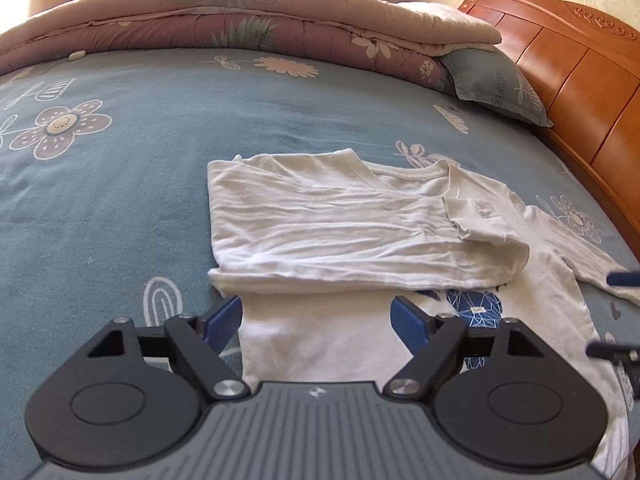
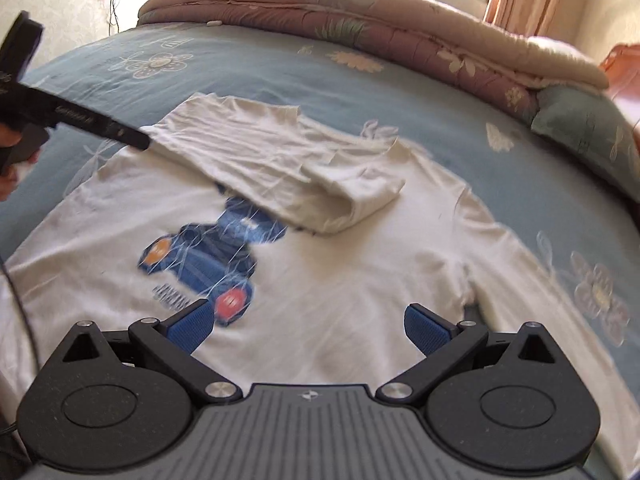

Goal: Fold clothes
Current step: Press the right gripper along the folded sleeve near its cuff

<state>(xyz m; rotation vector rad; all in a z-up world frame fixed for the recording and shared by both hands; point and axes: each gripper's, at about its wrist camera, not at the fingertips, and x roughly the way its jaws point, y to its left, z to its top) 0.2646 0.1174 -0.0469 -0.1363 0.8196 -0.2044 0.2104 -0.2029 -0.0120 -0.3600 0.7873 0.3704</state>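
A blue flower-print bedsheet (image 2: 280,64) spreads wide and smooth. On its middle lies a white cotton T-shirt (image 2: 360,280), crinkled, one side folded over its blue bear print (image 2: 208,256). Above the shirt, the left gripper (image 1: 318,322) and right gripper (image 2: 306,326) hang spread, ribbed blue pads (image 2: 192,326) empty.

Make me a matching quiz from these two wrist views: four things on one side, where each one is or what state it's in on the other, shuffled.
Things:
1. white T-shirt
2. folded-over flap
3. quilt
4. left gripper

Places or states:
A. rolled up along the bed's far edge
B. open, nothing between the fingers
C. spread flat, printed side up
D. lying across the shirt's upper part

Pairs: 1-C, 2-D, 3-A, 4-B
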